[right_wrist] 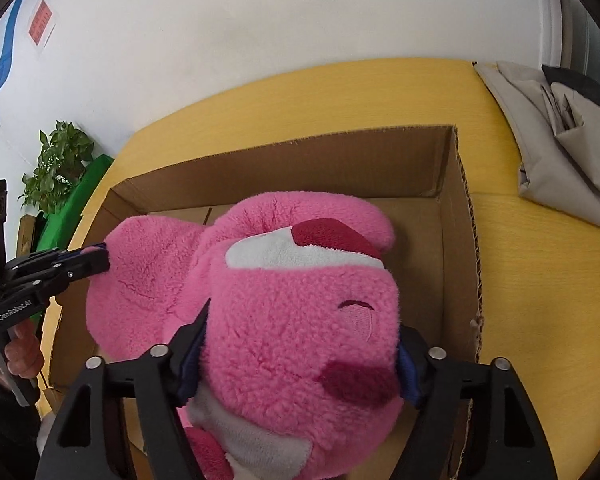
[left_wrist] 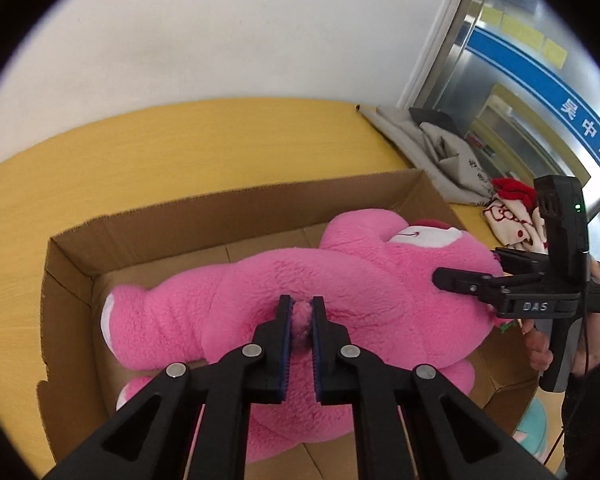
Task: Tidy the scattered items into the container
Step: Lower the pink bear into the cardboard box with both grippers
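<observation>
I've got the pink plush bear stretched across the cardboard box at centre frame, its body over the box floor and its head toward the right wall. My left gripper is pressed nearly together, pinching a small tuft of fur on the bear's back. My right gripper has its jaws wide around the head, blue pads pressing into the fur on either side, so I judge it a grip on the head rather than an empty spread.

The step in hand, as I read it, is settling the bear fully inside. To do it well I'd lower both ends together so the toy lies flat, tuck the head clear of the right wall, then let go of the head first and the tuft last. The tuft pinch is shallow; pulling on it could slip.

Still outside on the yellow table: a red-and-white patterned cloth at the right, near some grey fabric.
</observation>
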{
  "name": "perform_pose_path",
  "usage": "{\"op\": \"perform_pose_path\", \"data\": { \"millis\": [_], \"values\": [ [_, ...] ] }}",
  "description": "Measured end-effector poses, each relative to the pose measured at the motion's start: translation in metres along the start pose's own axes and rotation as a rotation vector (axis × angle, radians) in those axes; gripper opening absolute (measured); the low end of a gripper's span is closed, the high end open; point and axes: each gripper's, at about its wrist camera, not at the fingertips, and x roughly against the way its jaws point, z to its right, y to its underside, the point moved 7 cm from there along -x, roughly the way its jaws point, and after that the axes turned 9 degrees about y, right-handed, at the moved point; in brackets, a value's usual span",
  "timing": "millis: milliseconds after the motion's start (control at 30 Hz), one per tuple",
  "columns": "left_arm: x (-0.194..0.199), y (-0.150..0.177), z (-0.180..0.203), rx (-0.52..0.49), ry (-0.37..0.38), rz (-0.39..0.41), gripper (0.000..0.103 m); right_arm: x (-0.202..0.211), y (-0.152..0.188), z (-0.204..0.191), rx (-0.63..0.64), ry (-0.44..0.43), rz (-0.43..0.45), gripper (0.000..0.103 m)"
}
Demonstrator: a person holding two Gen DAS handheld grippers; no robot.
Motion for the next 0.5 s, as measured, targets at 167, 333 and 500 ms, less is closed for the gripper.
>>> {"op": "perform_pose_path", "data": {
  "millis": [167, 333, 500],
  "values": [
    [0.009, -0.016, -0.011, 0.04, -0.007, 0.044, 0.007, 0.012, -0.022, -0.003, -0.009, -0.011, 0.068, 0.076],
    [-0.008, -0.018, -0.024, 0.071, -0.033, 0.011, 0.007, -0.009, -0.03, 0.001, -0.035, -0.011, 0.033, 0.081],
    [-0.017, -0.011, -0.022, 0.054, -0.048, -0.023, 0.01, -0.02, -0.024, 0.021, -0.115, 0.005, 0.027, 0.097]
  ]
}}
